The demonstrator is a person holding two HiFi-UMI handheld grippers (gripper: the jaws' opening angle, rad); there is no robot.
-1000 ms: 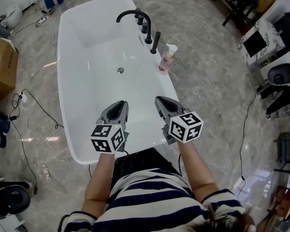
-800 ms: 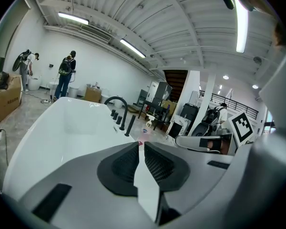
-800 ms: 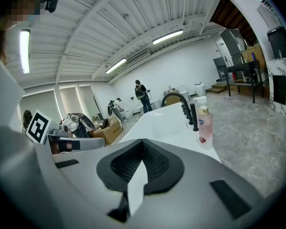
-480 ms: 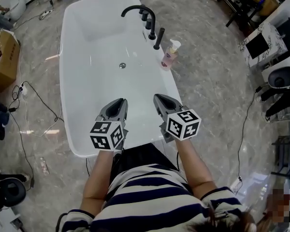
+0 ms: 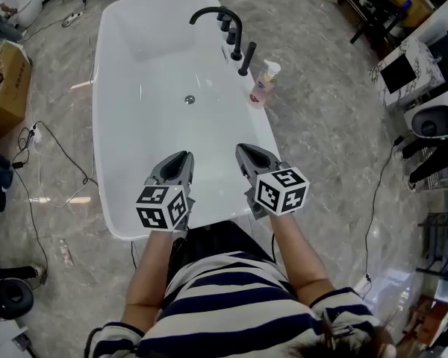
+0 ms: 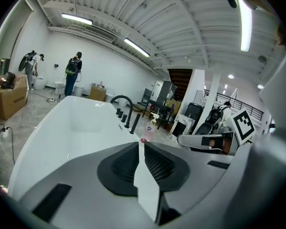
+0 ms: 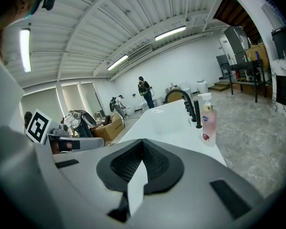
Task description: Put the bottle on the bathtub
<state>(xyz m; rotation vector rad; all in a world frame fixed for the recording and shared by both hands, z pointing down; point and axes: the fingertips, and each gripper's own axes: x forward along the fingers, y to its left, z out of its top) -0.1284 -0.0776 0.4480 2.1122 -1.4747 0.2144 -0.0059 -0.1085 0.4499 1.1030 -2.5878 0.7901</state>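
Black faucet beside bottle on bathtub rim

Bright ceiling strip lights, sharp pictures, fisheye bending at gripper-view edges.

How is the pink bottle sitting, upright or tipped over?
Upright. The bottle stands on the bathtub rim beside the black taps, its pump pointing up.

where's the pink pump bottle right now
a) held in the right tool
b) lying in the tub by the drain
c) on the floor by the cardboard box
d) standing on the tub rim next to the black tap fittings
D: the pump bottle stands upright on the right rim of the bathtub, just beside the black tap fittings.
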